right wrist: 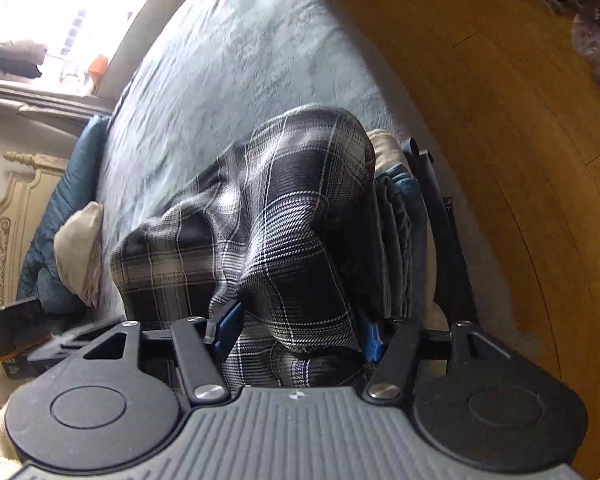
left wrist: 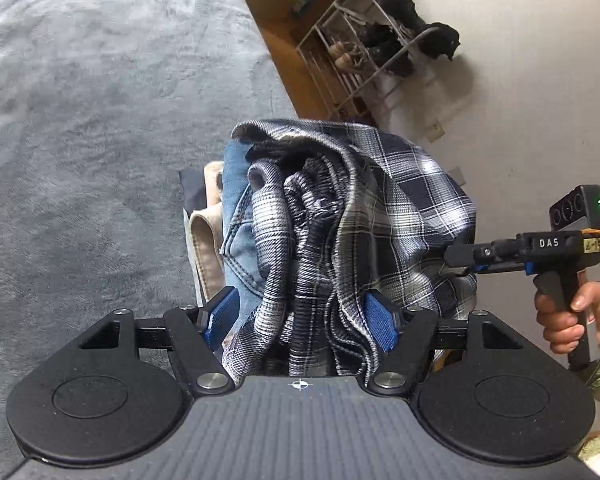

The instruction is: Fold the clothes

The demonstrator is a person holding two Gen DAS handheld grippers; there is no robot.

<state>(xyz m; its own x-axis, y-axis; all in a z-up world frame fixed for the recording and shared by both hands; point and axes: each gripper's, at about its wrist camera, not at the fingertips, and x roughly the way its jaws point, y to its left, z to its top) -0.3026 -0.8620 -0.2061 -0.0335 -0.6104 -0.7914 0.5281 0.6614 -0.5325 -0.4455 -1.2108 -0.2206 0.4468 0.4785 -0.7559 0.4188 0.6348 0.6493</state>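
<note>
"DAS" is showing on the right hand-held gripper (left wrist: 458,258); both it and the left hand-held gripper (left wrist: 300,316) are standing released around the bunched plaid shirt (left wrist: 380,208).

**Plaid on grey**

The shirt (left wrist: 400,200) was plaid in navy, black and white. Under it lay blue denim jeans (left wrist: 236,216) and a beige garment (left wrist: 204,240). The bed cover (left wrist: 100,120) was plain grey. The floor (right wrist: 500,120) was honey-coloured wood. Each gripper (left wrist: 300,316) was black with blue pads (left wrist: 380,320).
</note>
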